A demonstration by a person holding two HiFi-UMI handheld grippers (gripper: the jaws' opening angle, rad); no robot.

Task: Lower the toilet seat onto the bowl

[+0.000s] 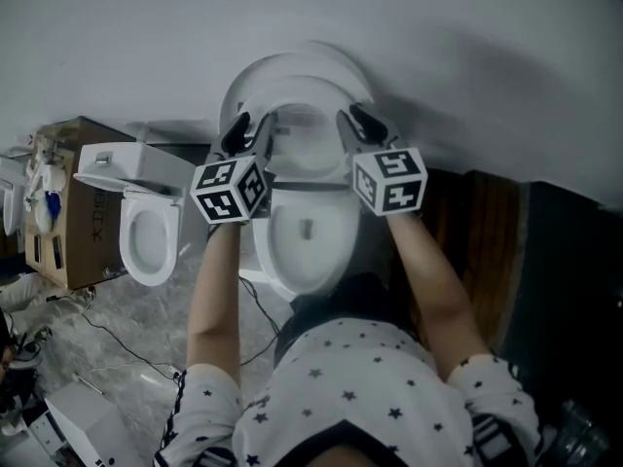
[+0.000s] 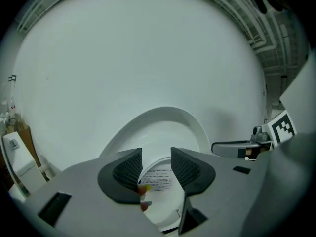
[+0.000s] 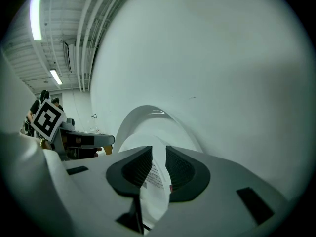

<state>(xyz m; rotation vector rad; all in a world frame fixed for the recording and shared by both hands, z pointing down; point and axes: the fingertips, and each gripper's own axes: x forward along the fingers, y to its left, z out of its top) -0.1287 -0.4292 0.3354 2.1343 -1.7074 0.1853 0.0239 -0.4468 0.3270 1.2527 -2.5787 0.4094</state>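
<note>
**Seat upright, one gripper at each side edge**

We see the toilet seat [image 1: 308, 136] raised at the back edge of the bowl [image 1: 307, 236], leaning on the lid [image 1: 292, 69] (its printed label faces us). The left gripper [image 1: 251, 129] is at the seat's left edge with its jaws plainly apart, and the seat shows beyond the gap. The right gripper [image 1: 357, 125] is at the right edge, jaws narrowly apart with the seat's rim in the gap. We cannot tell whether the pads touch it. The marker cubes [image 1: 231, 191] hide the hands.
</note>
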